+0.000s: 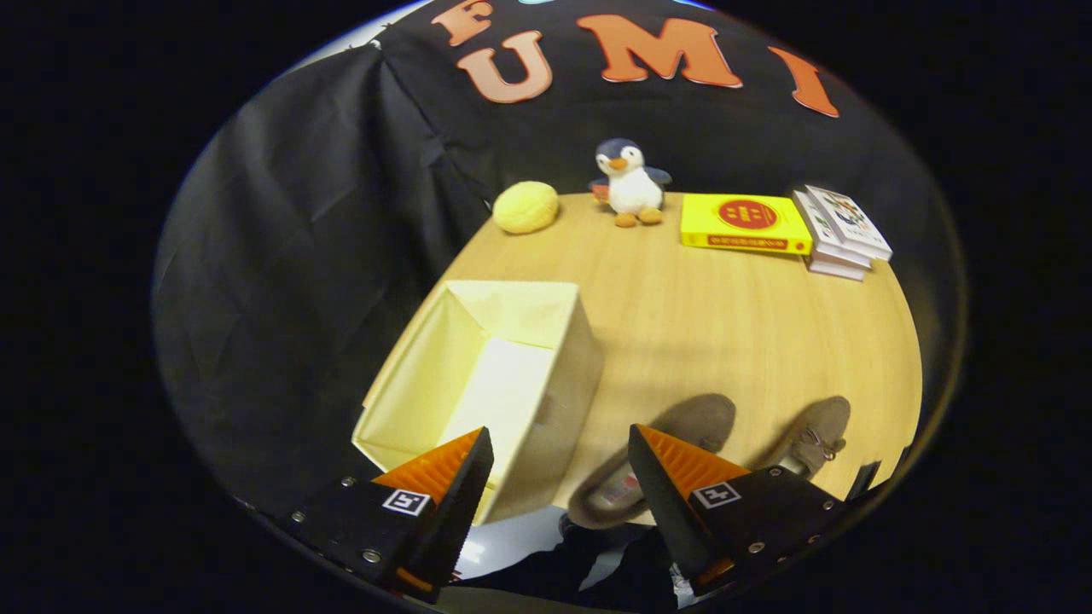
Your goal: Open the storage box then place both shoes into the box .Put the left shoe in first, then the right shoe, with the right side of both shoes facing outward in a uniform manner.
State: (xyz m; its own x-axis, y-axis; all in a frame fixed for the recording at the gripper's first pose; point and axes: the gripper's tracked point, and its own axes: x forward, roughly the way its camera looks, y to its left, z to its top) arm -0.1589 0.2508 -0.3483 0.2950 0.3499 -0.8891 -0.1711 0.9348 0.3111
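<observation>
Penguin toy; yellow ball; yellow box; books

The gripper is showing two wedge-shaped fingers, each tapering to a point and carrying a ribbed pad. Each finger is sitting on a blocky mount wearing a small square black-and-white marker, one left, one right. Round metal screws are dotting both mounts along their near edges. The fingers are standing apart, pressing on nothing.
</observation>
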